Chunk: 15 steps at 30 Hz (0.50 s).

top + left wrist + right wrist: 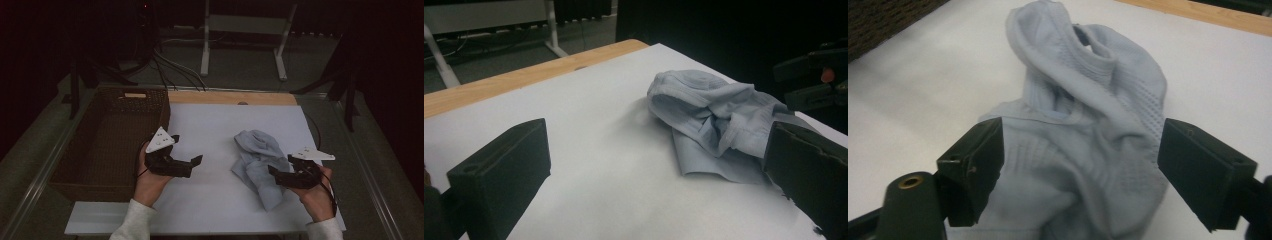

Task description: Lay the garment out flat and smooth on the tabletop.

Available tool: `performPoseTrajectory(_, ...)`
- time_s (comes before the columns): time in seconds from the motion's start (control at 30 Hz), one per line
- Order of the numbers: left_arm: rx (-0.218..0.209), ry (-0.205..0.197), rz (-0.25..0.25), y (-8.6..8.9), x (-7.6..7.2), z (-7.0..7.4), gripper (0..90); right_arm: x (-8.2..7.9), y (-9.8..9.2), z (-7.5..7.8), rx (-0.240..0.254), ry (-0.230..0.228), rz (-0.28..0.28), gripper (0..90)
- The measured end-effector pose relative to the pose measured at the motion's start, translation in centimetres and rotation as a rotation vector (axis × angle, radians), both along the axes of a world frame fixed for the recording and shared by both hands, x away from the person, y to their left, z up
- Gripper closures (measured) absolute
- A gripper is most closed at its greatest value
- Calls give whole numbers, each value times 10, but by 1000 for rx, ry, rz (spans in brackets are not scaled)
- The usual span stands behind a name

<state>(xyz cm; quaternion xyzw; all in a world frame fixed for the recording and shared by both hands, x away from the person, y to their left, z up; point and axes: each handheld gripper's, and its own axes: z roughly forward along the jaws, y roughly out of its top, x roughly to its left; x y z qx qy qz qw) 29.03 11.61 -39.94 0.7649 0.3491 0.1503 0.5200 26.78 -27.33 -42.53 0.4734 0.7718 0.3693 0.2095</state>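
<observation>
2 grippers sit over my white table [210,200]. My right gripper [1080,170] has its jaws wide apart around the crumpled blue cloth [257,160], not pinching it. My left gripper [196,162] is also wide apart and holds nothing, near the brown basket [107,145].

1. The high view is dim overall; its upper corners and right side sink into near black.
2. The white table cover [210,130] is the brightest area there, evenly lit, without glare.
3. In the left gripper view, a soft shadow lies left of the pale blue cloth [719,120], and the near jaws at the bottom corners are out of focus.
4. The right gripper view is slightly soft, its upper left dark, with the lower folds of the cloth blurred.
</observation>
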Motion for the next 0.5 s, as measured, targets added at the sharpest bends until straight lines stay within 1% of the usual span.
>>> performPoseTrajectory(0.27, -2, 0, 1, 0, 0, 0, 0, -4, 13, -2, 8, 2, 32, 160)
performPoseTrajectory(0.47, 1, 0, -2, -1, -1, 0, 0, -7, 23, -4, 3, 2, 58, 160)
performPoseTrajectory(0.5, 0, -1, -1, -1, -1, 0, 0, -8, 27, -5, 1, 1, 69, 160)
